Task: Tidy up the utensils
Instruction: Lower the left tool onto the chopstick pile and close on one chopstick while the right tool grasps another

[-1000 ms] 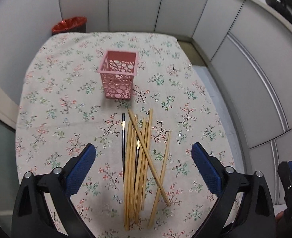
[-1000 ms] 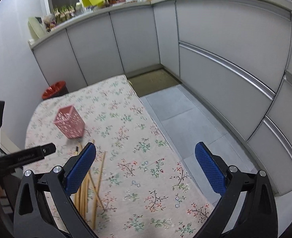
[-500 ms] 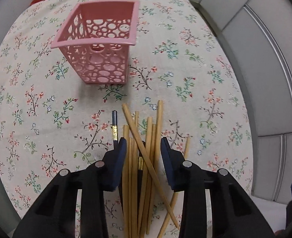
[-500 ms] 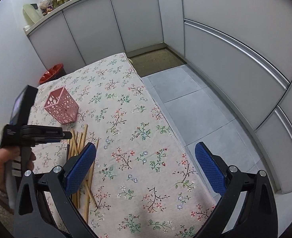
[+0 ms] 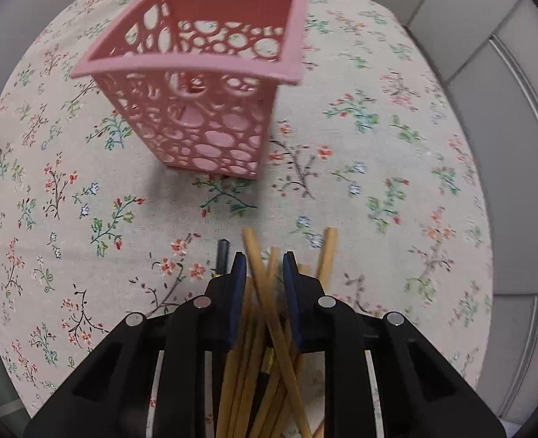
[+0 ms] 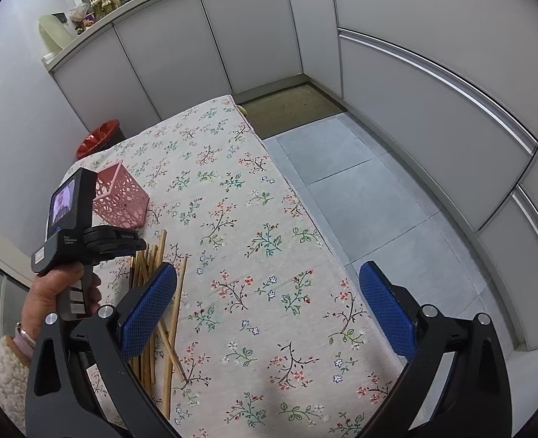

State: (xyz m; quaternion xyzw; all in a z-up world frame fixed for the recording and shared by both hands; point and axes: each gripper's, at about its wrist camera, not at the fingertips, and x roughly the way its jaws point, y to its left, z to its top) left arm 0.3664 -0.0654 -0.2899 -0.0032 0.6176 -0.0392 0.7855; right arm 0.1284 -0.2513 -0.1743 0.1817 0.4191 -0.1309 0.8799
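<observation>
Several wooden chopsticks (image 5: 265, 328) lie in a loose bundle on the floral tablecloth (image 5: 378, 168); one dark chopstick (image 5: 222, 252) lies at their left. My left gripper (image 5: 263, 266) is low over the bundle, its blue pads closed on a few of the wooden chopsticks. The pink perforated holder (image 5: 203, 84) stands upright just beyond. In the right wrist view the holder (image 6: 121, 200) and chopsticks (image 6: 159, 266) show at the left beside the left gripper (image 6: 137, 246). My right gripper (image 6: 269, 314) is open and empty above the table's right part.
A red bin (image 6: 99, 137) stands on the floor past the table's far corner. The table's right edge (image 6: 305, 215) drops to a grey tiled floor. Grey cabinets surround the room.
My left gripper has come down and forward onto the bundle and its jaws have closed from wide open to gripping some chopsticks. The holder now looks much nearer. The right gripper has stayed open.
</observation>
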